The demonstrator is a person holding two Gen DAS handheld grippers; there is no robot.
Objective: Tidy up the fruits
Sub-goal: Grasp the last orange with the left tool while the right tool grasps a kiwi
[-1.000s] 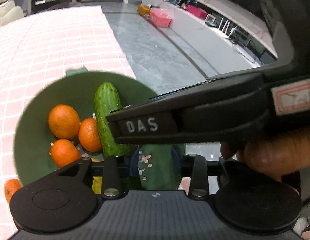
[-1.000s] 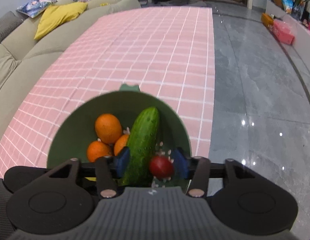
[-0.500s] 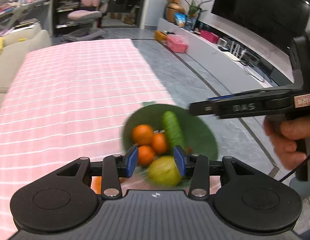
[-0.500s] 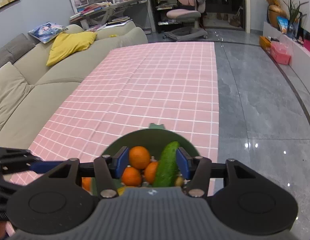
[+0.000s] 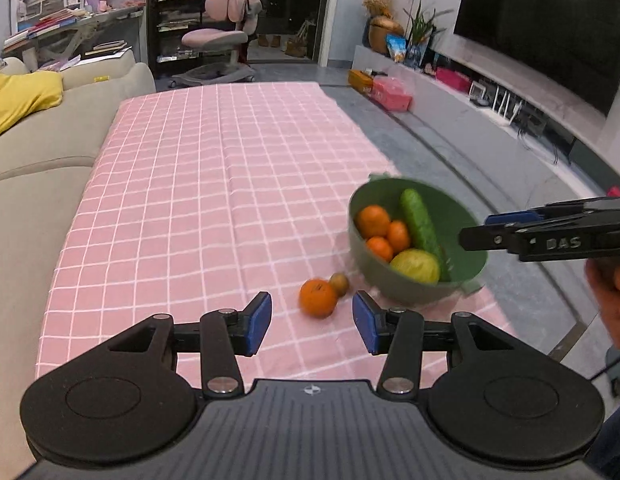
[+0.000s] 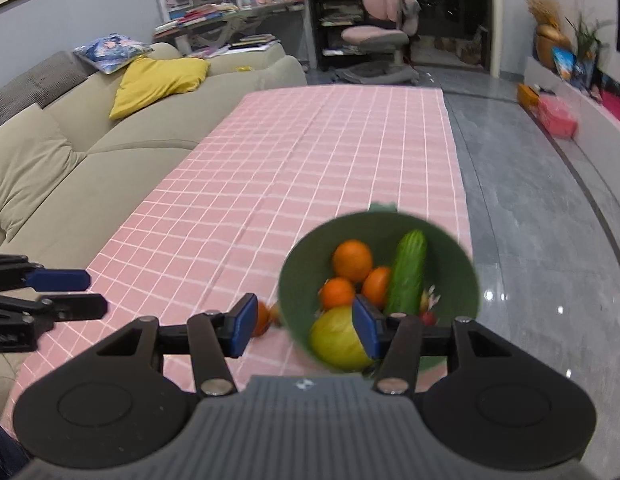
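A green bowl [image 5: 414, 294] stands near the right edge of the pink checked tablecloth [image 5: 214, 184]. It holds oranges [image 5: 373, 221], a cucumber [image 5: 420, 222] and a yellow-green fruit [image 5: 415, 266]. On the cloth just left of the bowl lie a loose orange [image 5: 318, 298] and a kiwi [image 5: 339, 283]. My left gripper [image 5: 312, 328] hangs above and short of them, its jaws opening with nothing between. My right gripper [image 6: 305, 326] is open and empty, above the bowl [image 6: 450, 264], where a small red fruit [image 6: 428, 318] shows by the cucumber [image 6: 408, 276].
A beige sofa [image 5: 38, 152] with a yellow cushion [image 6: 158, 80] runs along the table's left side. Grey floor [image 6: 530, 220] lies right of the table edge. The other gripper shows in each view: the right gripper [image 5: 474, 229] held by a hand [image 5: 612, 292], the left gripper [image 6: 96, 293].
Both grippers have pulled back and up from the bowl, so the whole table shows. The left jaws have widened. The red fruit seen between the right fingers now lies in the bowl.
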